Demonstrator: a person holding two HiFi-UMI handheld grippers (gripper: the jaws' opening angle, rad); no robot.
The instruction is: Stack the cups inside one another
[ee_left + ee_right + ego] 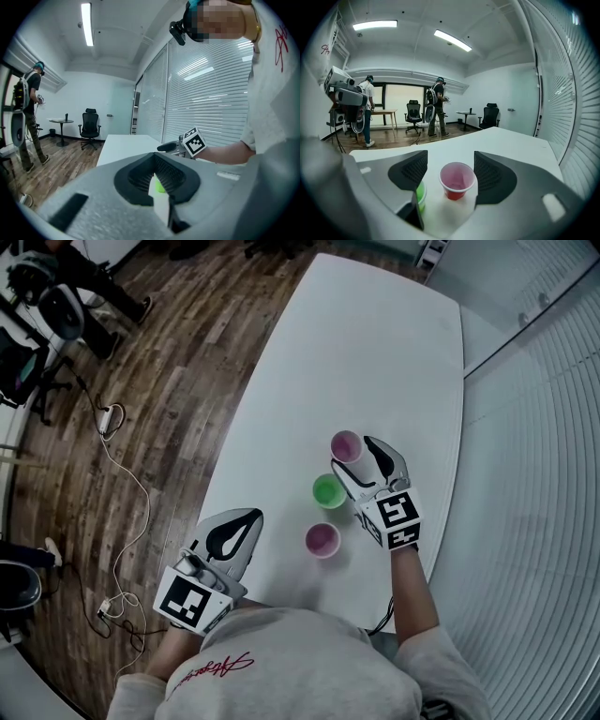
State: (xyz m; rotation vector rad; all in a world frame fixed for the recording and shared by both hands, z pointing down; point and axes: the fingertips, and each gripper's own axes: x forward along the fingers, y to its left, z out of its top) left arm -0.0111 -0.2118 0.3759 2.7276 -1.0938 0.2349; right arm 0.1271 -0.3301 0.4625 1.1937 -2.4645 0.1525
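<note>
Head view: right gripper [352, 454] jaws apart around far cup [345, 443]; left gripper [248, 517] shut at table [261, 470] edge.

Three cups, all upright, mouths up, none nested yet, on the white table [375, 352]. They stand in a short line w/ small gaps btwn them.

Far one, the red cup [346, 445]: red outside, pale pink inside, empty. It sits btwn the spread jaws of the right gripper [353, 454], pads not touching it.

Middle, the green cup [329, 490]: bright green, just beside the red one.

Nearest, the pink cup [322, 539]: pink inside, standing alone toward the table's near edge.
</note>
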